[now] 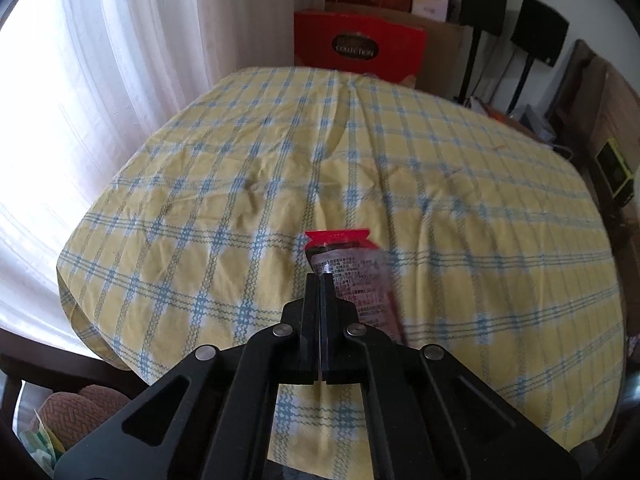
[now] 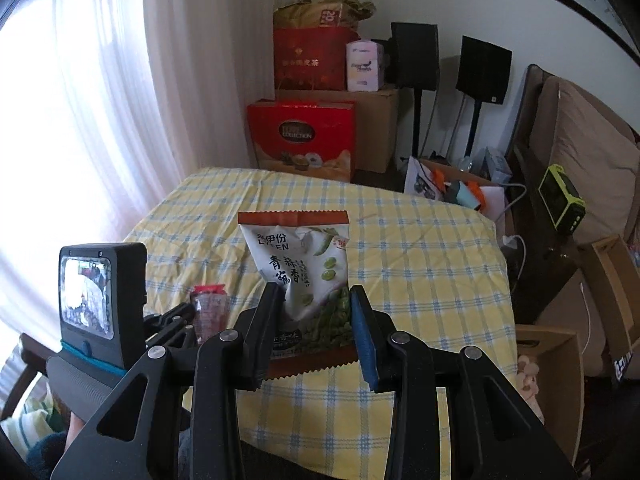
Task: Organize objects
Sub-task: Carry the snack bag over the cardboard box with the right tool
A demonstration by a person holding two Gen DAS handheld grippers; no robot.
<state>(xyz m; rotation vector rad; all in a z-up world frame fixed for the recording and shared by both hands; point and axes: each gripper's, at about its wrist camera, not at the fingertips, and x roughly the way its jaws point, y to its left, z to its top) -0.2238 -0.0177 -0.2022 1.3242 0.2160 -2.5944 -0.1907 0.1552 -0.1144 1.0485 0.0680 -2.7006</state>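
Curtains fill the left of both views. At lower centre of the left wrist view, the left hand-held gripper (image 1: 321,280) is clamped on a small red-topped packet (image 1: 352,268) above the checked bench (image 1: 200,208). In the right wrist view, the right hand-held gripper (image 2: 316,296) pinches a green-bean snack bag (image 2: 304,264), centre frame.

There are 2 snack packets: 1 small red packet (image 1: 352,276) and 1 green-bean packet (image 2: 308,280). Behind the table (image 2: 420,248) stand 2 black speakers (image 2: 414,56).
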